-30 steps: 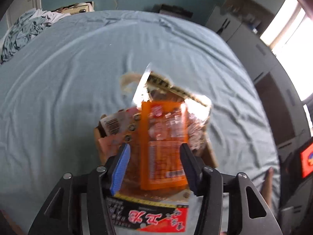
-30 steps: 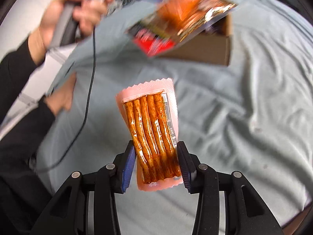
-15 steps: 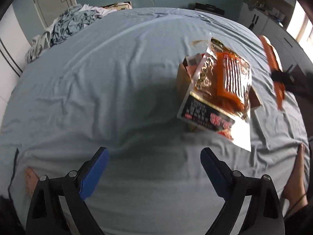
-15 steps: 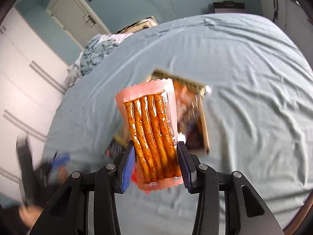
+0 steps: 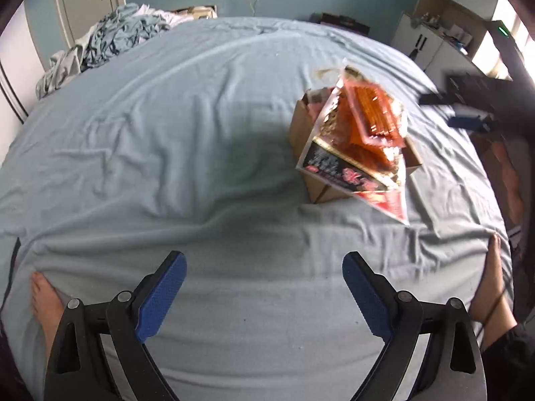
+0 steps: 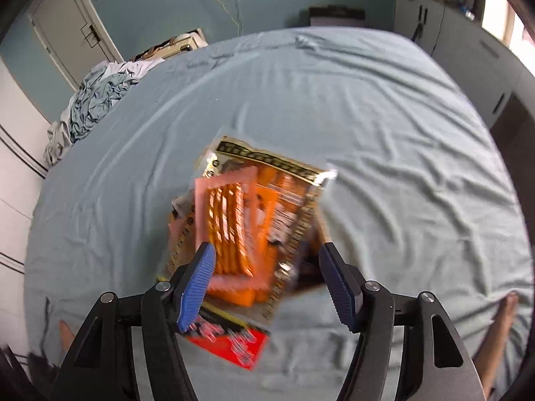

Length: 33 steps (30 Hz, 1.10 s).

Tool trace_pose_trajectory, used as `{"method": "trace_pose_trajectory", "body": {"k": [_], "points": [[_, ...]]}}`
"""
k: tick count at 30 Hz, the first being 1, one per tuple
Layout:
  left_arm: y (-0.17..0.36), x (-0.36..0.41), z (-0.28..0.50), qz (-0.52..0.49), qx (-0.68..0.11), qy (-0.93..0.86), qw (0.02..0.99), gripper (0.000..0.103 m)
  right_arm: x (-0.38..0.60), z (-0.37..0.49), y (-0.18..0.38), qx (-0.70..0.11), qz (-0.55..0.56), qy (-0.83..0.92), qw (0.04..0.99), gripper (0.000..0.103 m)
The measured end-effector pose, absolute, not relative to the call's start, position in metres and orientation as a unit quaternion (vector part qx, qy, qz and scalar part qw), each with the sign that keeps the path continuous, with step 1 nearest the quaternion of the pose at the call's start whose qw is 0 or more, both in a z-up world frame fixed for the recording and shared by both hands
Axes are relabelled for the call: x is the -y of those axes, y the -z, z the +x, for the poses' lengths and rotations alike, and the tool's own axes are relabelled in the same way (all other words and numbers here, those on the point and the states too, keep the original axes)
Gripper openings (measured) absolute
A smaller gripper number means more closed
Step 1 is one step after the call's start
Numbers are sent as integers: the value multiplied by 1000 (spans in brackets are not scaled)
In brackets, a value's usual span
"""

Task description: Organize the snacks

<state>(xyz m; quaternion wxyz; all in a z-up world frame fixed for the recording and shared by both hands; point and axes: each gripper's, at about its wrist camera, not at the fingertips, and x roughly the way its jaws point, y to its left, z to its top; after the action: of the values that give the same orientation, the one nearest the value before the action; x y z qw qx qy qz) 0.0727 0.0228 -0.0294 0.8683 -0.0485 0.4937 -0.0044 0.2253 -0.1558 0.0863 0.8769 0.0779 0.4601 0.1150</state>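
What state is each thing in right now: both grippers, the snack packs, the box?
left gripper: open, empty, above bare sheet
right gripper: jaws opening, pads off the pack
pink pack of orange sticks: released, blurred, over the large pack
large gold-edged snack bag: tilted, resting across the box top
cardboard box: open, on the bed, holding snacks
bed sheet: wrinkled

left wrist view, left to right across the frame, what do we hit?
Heap of bedding at the bed's far left corner → cardboard box → large snack bag sticking out of the box → right tool, blurred, at the right edge → white cabinets behind it.
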Motion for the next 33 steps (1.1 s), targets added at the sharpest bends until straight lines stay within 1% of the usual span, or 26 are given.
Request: {"method": "trace_pose_trajectory", "body": {"k": [6, 9, 14, 18, 20, 23, 27, 33], "points": [[-10, -6, 32, -19, -464, 1, 885, 96, 203, 105, -99, -481, 53, -118, 867, 64], [-24, 0, 8, -18, -465, -5, 885, 96, 219, 55, -106, -478, 37, -130, 868, 64], [-44, 16, -32, 13, -477, -38, 878, 96, 216, 5, -125, -467, 12, -146, 872, 64], [-52, 30, -54, 31, -490, -40, 870, 99, 220, -39, -148, -444, -8, -171, 879, 64], [-56, 34, -62, 32, -486, -33, 873, 102, 222, -51, -151, -430, -13, -178, 885, 64], [-56, 40, -69, 41, -469, -30, 882, 103, 222, -57, -144, -419, -27, -185, 889, 64], [-50, 44, -68, 58, -463, -33, 884, 103, 222, -50, -124, -429, -39, -184, 884, 64], [-41, 51, -61, 77, -456, -25, 887, 103, 217, -35, -117, -452, -39, -194, 870, 64]]}}
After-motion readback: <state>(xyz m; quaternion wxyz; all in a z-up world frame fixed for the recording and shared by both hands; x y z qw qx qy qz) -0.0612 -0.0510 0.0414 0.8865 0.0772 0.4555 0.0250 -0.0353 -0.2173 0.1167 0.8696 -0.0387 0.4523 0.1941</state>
